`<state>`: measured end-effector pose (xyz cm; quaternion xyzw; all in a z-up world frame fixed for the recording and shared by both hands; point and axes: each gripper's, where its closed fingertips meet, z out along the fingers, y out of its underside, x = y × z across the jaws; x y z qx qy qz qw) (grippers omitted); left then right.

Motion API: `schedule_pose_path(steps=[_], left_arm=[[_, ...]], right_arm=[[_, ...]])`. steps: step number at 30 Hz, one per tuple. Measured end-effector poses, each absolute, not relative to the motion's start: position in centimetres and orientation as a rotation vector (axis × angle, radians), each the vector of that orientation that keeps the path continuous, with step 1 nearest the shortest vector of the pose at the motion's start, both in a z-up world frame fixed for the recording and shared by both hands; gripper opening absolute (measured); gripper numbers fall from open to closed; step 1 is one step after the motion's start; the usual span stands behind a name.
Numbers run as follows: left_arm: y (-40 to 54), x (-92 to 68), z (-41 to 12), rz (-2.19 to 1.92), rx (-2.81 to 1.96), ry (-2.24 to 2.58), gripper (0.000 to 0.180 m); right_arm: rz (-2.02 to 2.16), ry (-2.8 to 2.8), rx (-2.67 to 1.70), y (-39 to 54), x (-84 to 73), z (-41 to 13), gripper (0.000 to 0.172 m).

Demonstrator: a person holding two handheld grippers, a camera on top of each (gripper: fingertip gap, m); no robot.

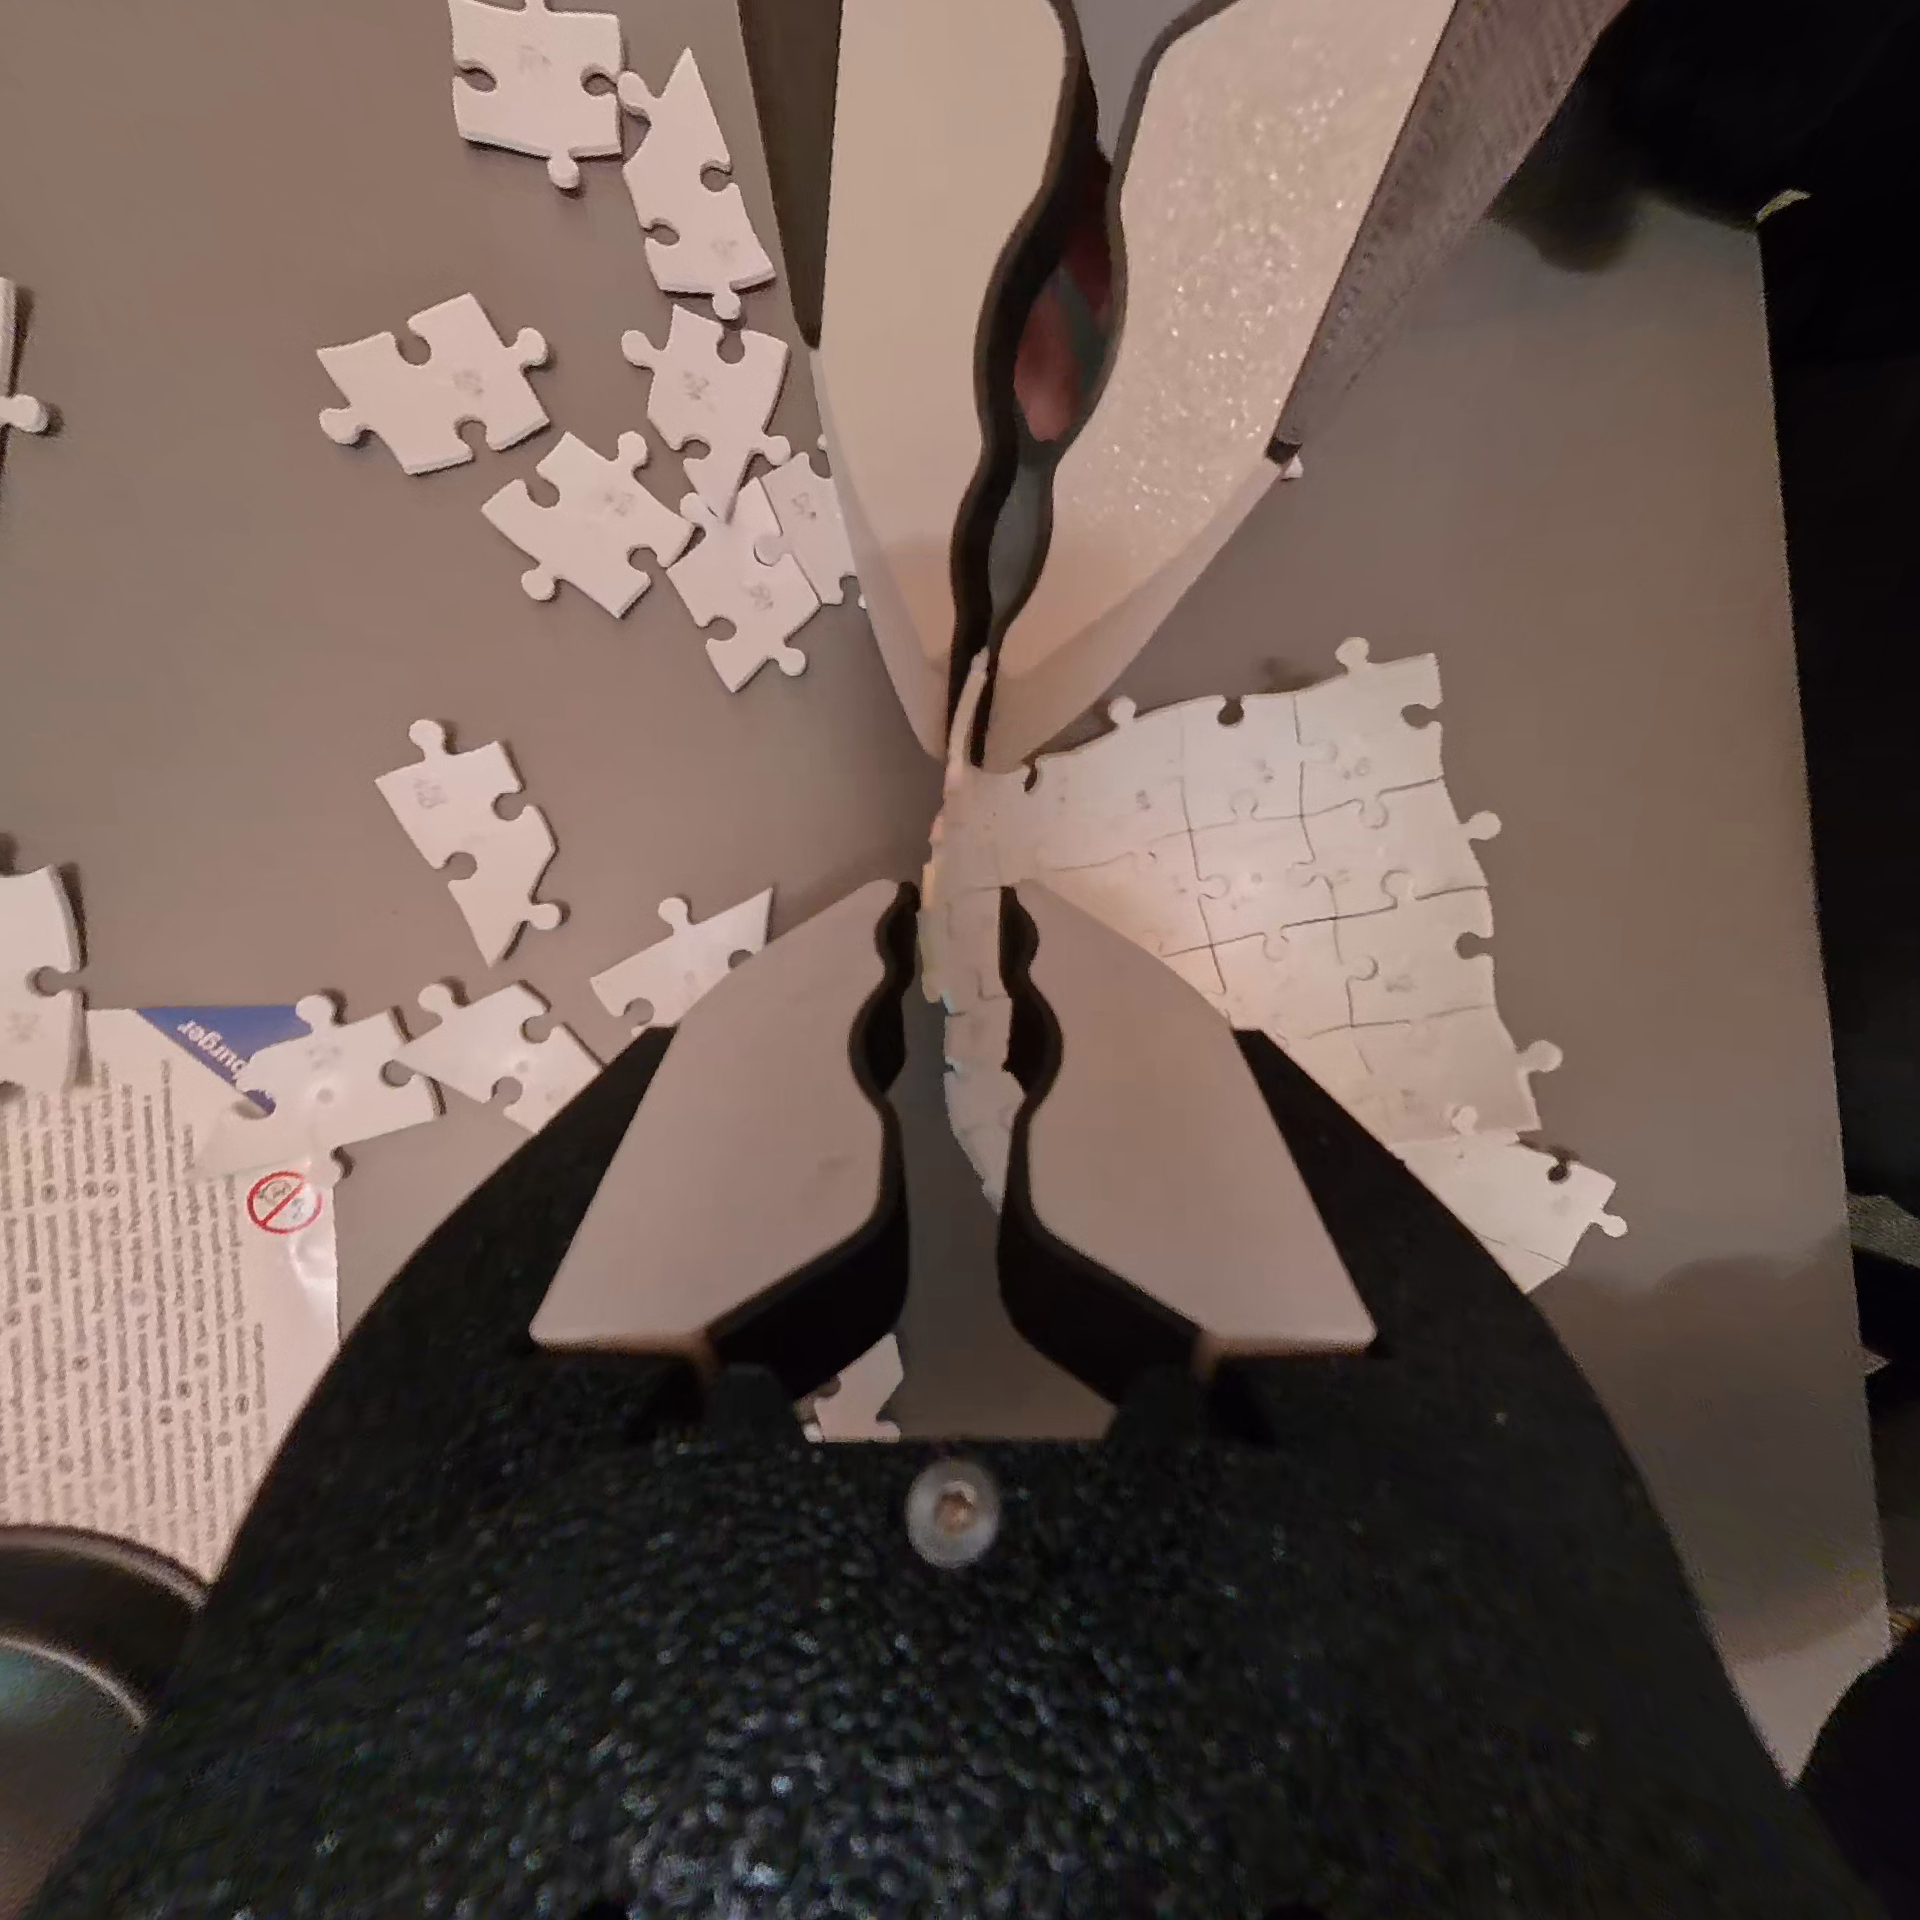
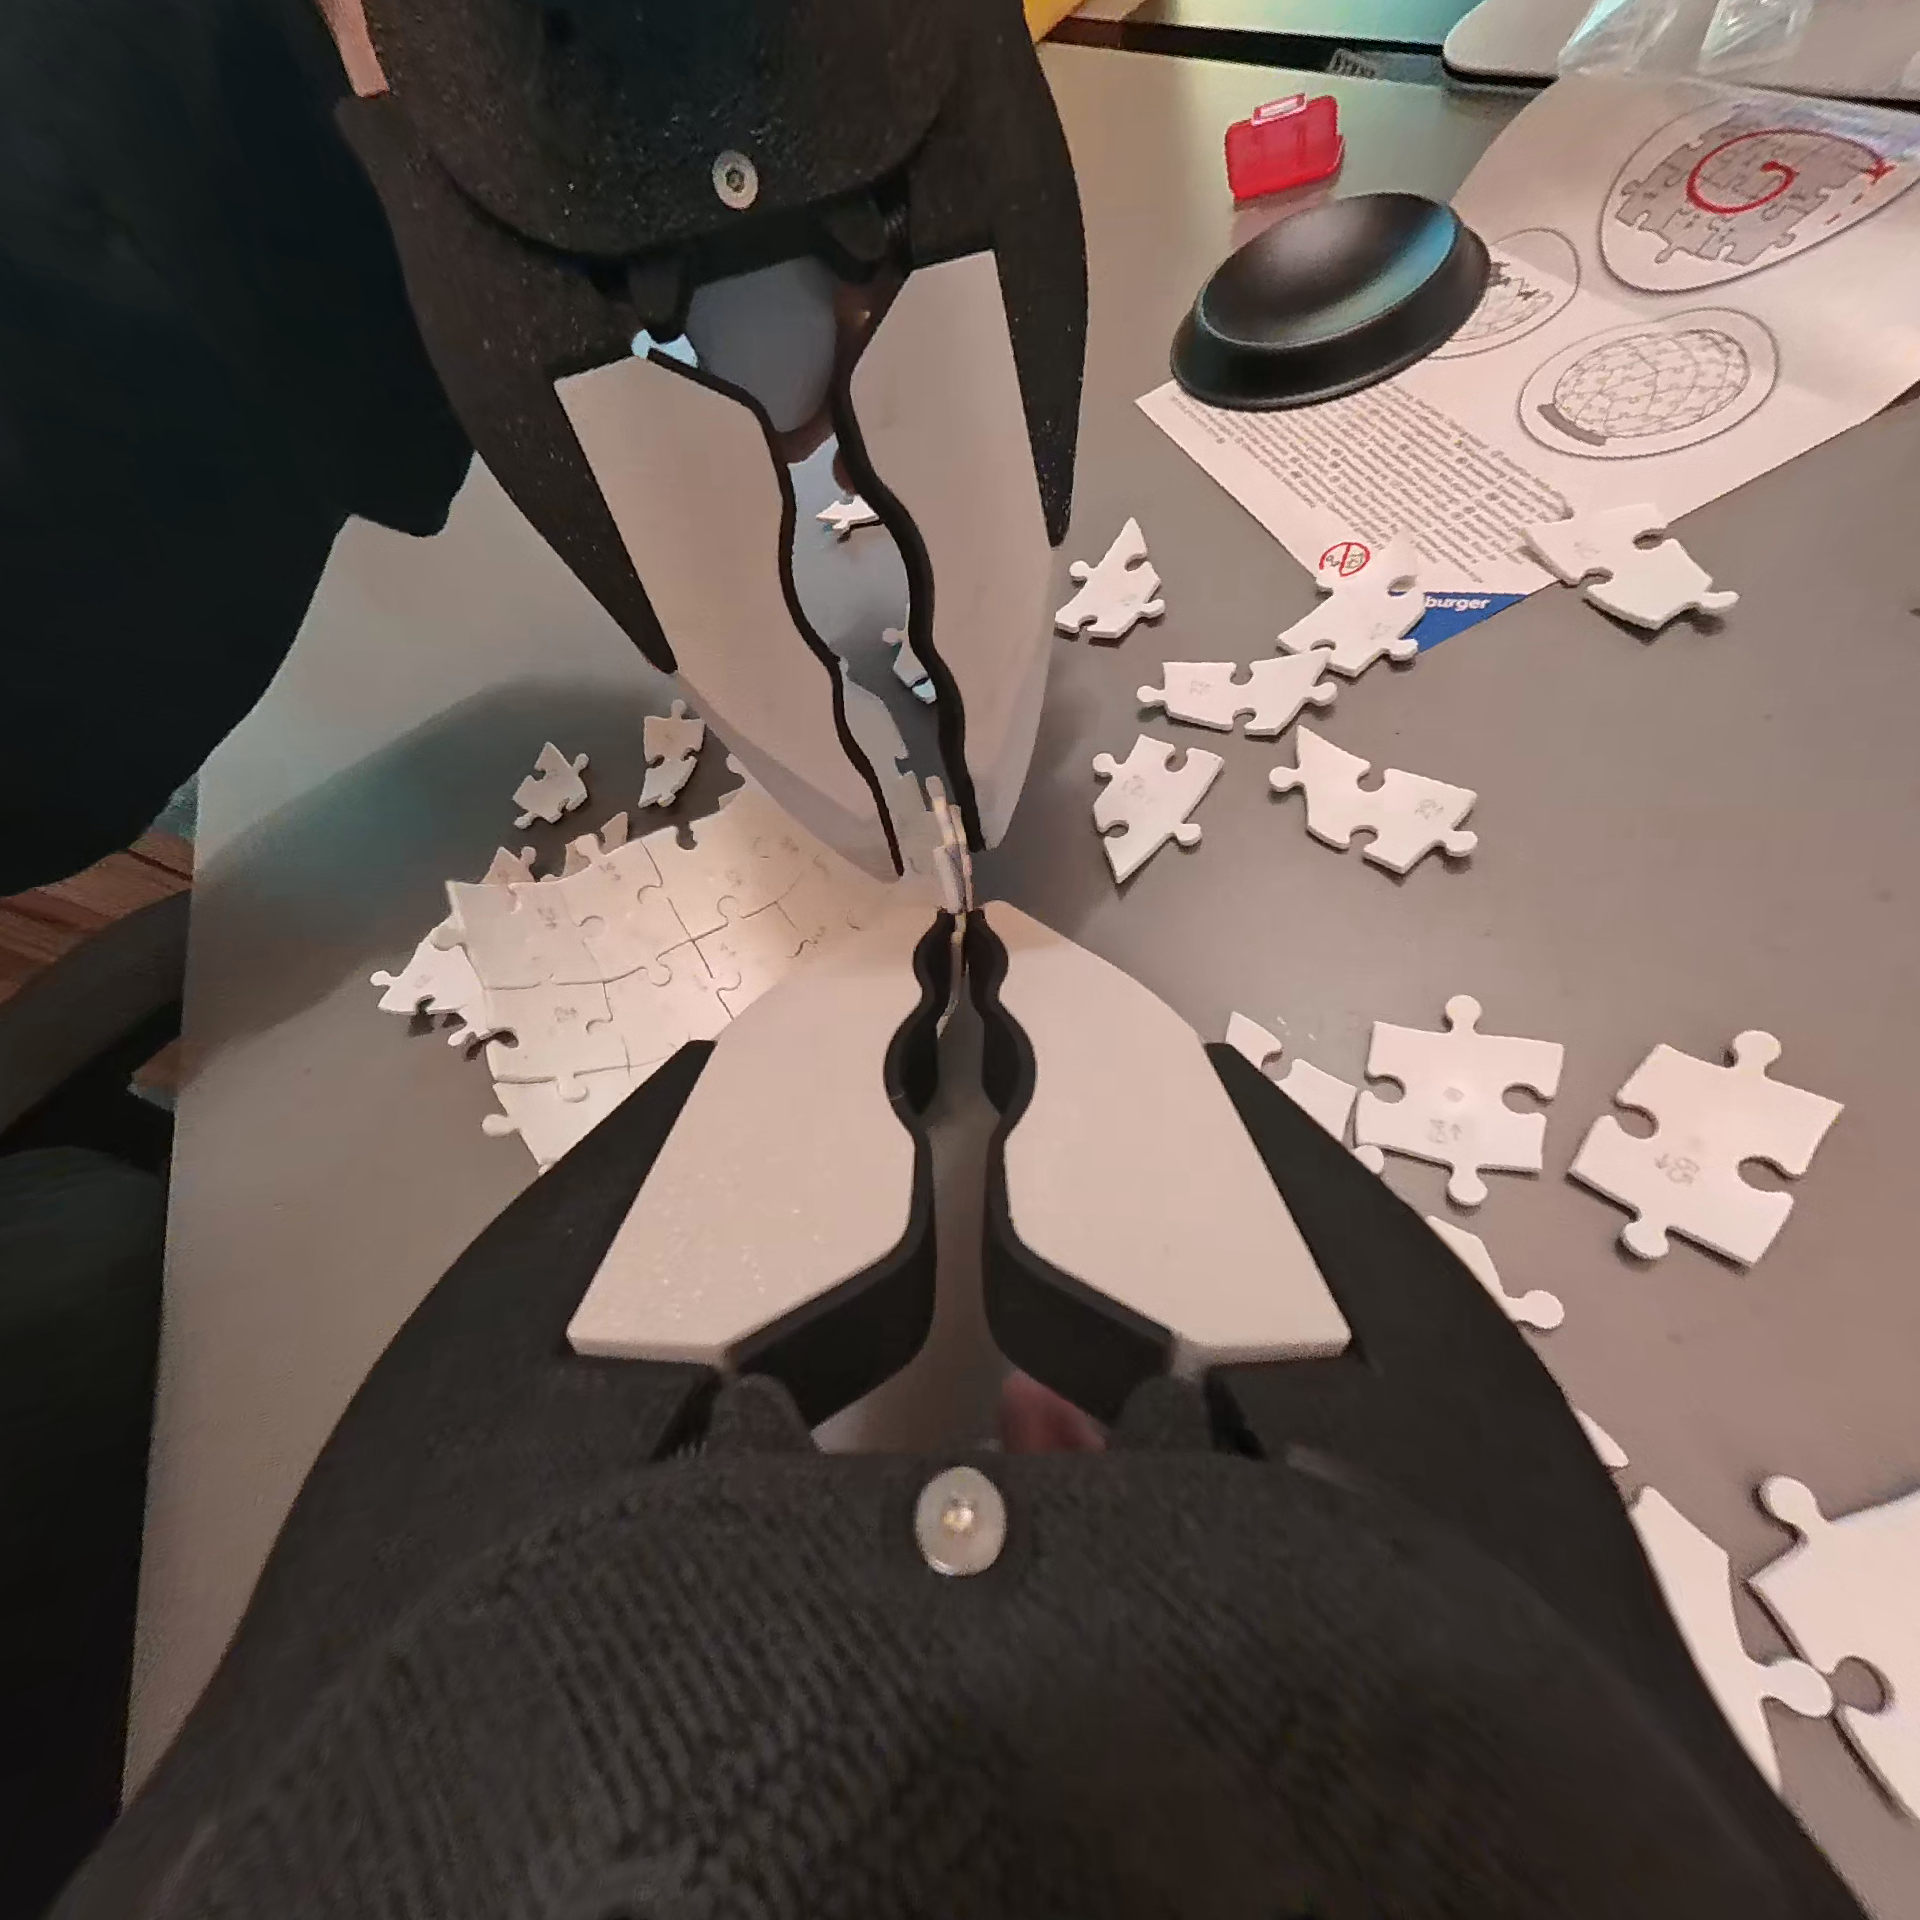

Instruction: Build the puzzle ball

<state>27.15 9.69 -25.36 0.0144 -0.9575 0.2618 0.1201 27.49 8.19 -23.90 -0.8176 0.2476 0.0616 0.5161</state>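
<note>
I am holding my left tongs (image 1: 961,914) near the middle of the left wrist view, closed on the raised edge of the joined puzzle sheet (image 1: 1299,894), a curved patch of white pieces spreading to the right of the frame's centre. Its edge is standing between the two dark pads, and both seem to be pressing on it. My right tongs (image 1: 971,727) are coming down from the top of that frame, pinching a single white puzzle piece (image 1: 971,707) right where it is meeting the sheet's edge.

The right wrist view is showing the same meeting from the opposite side: my right tongs (image 2: 961,930) at the centre, nipped tight on the thin piece (image 2: 954,862), which is standing on edge, and the left tongs (image 2: 930,847) reaching down from the upper left. Here the sheet (image 2: 582,956) is lying at the centre left, bowed upward.

Loose pieces (image 1: 436,384) are lying scattered across the upper left of the left view, on the grey surface (image 1: 208,623); a printed leaflet (image 1: 125,1299) is showing at the lower left. Only the right view is taking in the black round dish (image 2: 1340,301) sitting on that leaflet (image 2: 1558,343) at the upper right, the small red object (image 2: 1283,145) beyond it, and more loose pieces (image 2: 1455,1101) at the right.
</note>
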Motion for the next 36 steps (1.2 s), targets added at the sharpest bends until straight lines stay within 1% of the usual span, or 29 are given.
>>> schedule_pose_path(steps=[1, 11, 14, 22, 30, 36], left_arm=[[9.6, 27.1, -25.4, 0.762, 0.042, -2.789, 0.014], [9.8, 27.5, -25.8, 0.709, 0.136, -2.789, 0.003], [9.8, 27.5, -25.7, 0.715, 0.156, -2.782, 0.002], [9.8, 27.5, -26.0, 0.698, 0.202, -2.782, 0.002], [9.6, 27.3, -25.8, 0.693, 0.183, -2.784, 0.002], [9.6, 27.4, -26.0, 0.694, 0.197, -2.779, 0.002]], right_arm=[[0.157, 0.600, -1.966, 8.2, 27.4, -24.0, 0.002], [0.160, 0.633, -1.971, 8.2, 27.4, -24.4, 0.002], [0.150, 0.637, -1.977, 8.2, 27.5, -24.7, 0.007], [0.137, 0.608, -1.993, 8.3, 27.4, -25.0, 0.004], [0.162, 0.464, -2.226, 8.0, 27.1, -25.0, 0.004], [0.231, 0.449, -2.321, 7.9, 27.3, -25.3, 0.006]])
